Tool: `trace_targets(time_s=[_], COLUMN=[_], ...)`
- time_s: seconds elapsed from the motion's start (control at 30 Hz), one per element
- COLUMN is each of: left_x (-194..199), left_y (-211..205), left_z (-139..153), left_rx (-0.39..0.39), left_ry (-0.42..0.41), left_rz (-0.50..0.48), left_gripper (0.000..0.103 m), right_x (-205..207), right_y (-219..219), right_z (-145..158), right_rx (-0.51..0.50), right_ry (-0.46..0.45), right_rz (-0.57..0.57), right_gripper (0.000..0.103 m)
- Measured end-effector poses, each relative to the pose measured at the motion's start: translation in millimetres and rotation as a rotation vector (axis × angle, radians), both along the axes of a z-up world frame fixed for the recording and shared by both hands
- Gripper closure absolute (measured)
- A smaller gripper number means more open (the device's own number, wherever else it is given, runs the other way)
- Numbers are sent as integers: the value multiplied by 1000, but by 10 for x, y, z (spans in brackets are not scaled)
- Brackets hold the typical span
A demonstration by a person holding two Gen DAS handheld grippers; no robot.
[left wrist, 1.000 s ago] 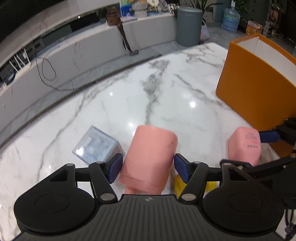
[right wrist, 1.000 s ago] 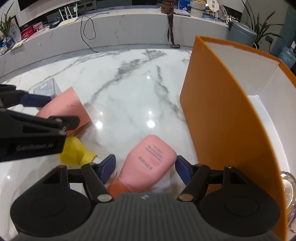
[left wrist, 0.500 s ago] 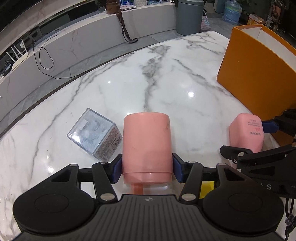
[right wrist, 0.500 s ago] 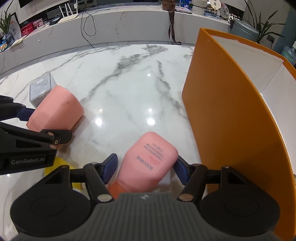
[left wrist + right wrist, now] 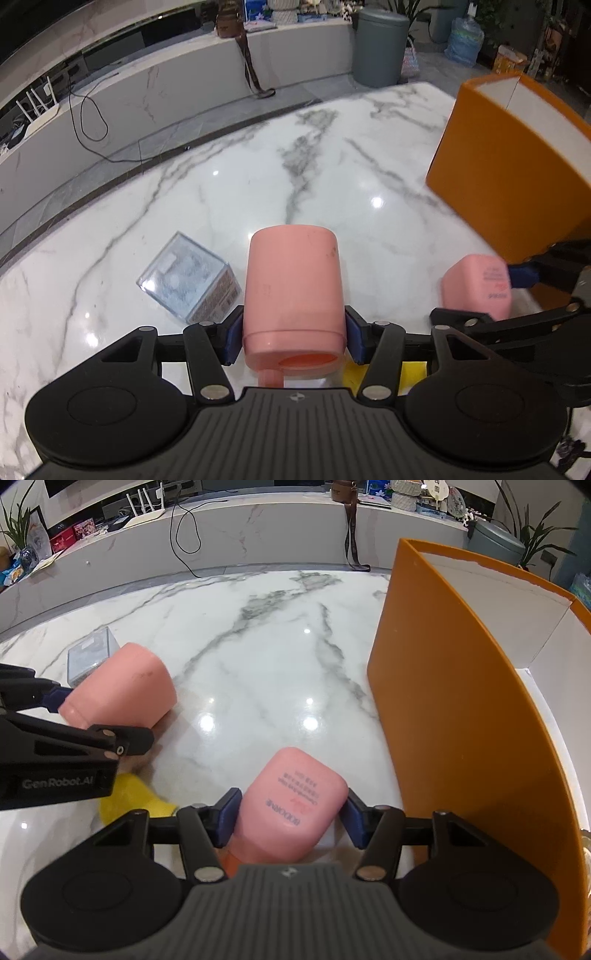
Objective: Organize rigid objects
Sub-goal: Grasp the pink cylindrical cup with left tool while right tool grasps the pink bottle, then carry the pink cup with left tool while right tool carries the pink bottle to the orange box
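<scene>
Where the lamps shine down, the white marble tabletop point(image 5: 229, 192) has grey lines and bright spots on it. The left tongs point(image 5: 293, 334) squeeze a pink cup point(image 5: 293, 284) that lies on its side, and their blue pads press both sides of it. The right tongs point(image 5: 290, 818) have just been closing on a pink bottle point(image 5: 291, 805); the pads are at its sides, but I cannot tell if they press it. A clear box point(image 5: 188, 277) sits just beside the cup. Something yellow point(image 5: 129, 797) lies near the tongs. A tall orange box point(image 5: 454, 716) stands on the right. Behind the tabletop runs a long marble ledge point(image 5: 258, 528) with a black cable point(image 5: 184, 528), and a grey bin point(image 5: 380, 48) stands on the floor.
</scene>
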State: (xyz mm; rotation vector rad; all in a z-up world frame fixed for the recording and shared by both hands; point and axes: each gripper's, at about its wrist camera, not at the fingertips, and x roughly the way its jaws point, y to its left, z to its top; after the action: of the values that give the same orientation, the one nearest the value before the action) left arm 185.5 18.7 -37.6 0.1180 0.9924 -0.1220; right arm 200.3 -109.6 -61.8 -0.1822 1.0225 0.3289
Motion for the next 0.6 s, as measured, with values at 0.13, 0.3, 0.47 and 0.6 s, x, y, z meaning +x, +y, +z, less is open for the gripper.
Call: trace_targets(time_s=[0.13, 0.3, 0.47, 0.6], left_x=[-25, -47, -56, -71], left_y=[-22, -35, -22, -43], left_z=[94, 170, 258, 374], left_rx=[-10, -9, -17, -27], left_ry=[-21, -37, -56, -82], left_rz=[-2, 2, 12, 14], left_gripper=[41, 42, 41, 41], right_x=[-15, -46, -49, -72], right_y=[-26, -39, -62, -88], right_z=[51, 124, 208, 330], right_rx=[11, 25, 41, 56], right_ry=[-11, -23, -38, -66], right_rz=[0, 5, -2, -3], right_gripper=[47, 47, 47, 47])
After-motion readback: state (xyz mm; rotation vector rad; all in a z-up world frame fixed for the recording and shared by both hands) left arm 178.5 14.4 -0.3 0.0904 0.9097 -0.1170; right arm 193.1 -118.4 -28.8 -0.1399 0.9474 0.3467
